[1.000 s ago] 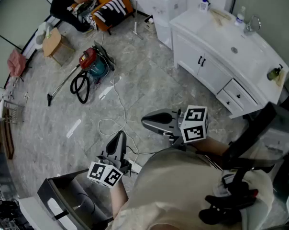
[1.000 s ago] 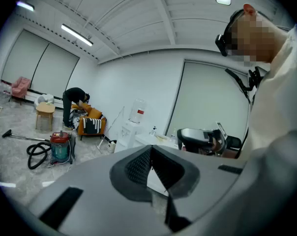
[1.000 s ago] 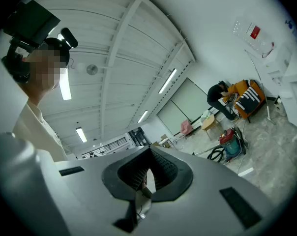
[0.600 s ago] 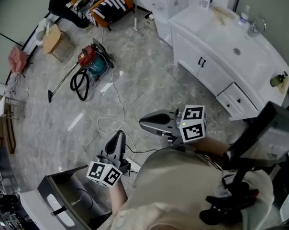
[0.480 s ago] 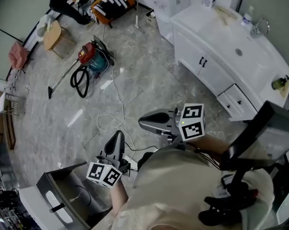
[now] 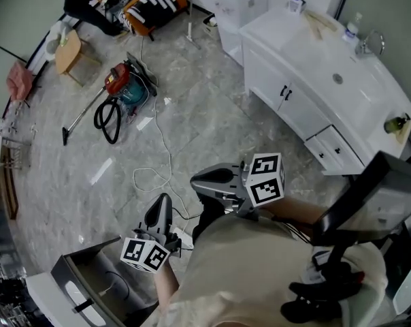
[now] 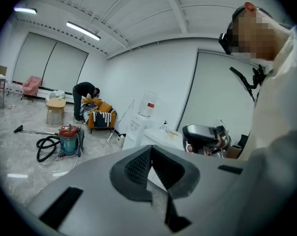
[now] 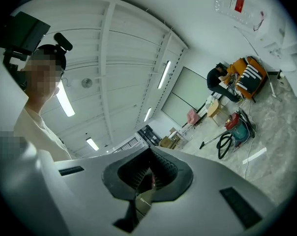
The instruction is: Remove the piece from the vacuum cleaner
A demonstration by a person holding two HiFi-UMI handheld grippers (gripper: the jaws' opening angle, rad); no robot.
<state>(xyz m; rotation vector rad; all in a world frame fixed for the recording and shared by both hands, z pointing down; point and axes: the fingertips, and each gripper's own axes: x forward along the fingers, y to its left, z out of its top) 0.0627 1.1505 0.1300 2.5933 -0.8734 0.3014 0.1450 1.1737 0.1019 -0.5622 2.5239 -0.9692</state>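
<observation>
**Vac untouched, both grippers clenched empty**

Red-and-teal vacuum cleaner (image 6: 122, 87) sits on the floor (image 6: 212, 114) at the far side of the room, well apart from both grippers. Left gripper (image 6: 159, 213) & right gripper (image 6: 204, 178) are held near the person's body (image 6: 246, 271), jaws together, nothing btw them

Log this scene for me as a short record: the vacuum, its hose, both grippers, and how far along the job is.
Vacuum: red-and-teal canister vacuum cleaner, standing on the grey marble floor
Hose: black hose, looped beside the canister
Left gripper: shut, empty, close to the person's body
Right gripper: shut, empty
Between them: thin white cable trailing across the floor
Progress: not begun; both grippers far from the vacuum
</observation>
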